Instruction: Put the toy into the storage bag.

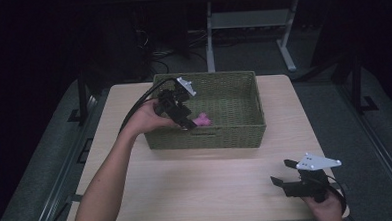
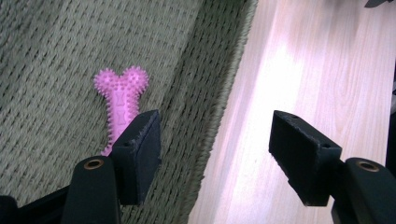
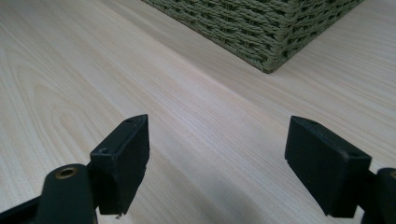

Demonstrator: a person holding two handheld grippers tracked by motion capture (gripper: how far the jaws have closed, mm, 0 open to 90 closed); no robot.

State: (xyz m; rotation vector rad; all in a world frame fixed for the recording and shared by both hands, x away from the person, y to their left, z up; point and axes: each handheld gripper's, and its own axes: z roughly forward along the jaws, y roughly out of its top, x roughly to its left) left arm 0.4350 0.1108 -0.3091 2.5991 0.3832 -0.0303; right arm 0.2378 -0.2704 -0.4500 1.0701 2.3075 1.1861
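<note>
Pink spiky bone toy lying loose in the woven basket

The left gripper (image 1: pixel 187 122) hangs at the frame's centre over the basket's (image 1: pixel 253 95) near wall, jaws released with nothing between them; the pink bone toy (image 2: pixel 121 100) lies on the basket floor just beyond one jaw. At lower right the right gripper (image 1: pixel 283 173) rests with jaws spread wide above the bare wooden surface (image 1: pixel 212 185), well apart from the basket.

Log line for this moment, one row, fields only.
left gripper: open, over basket | pink bone toy: lying on basket floor, not gripped | right gripper: open, over table, holding nothing
</note>
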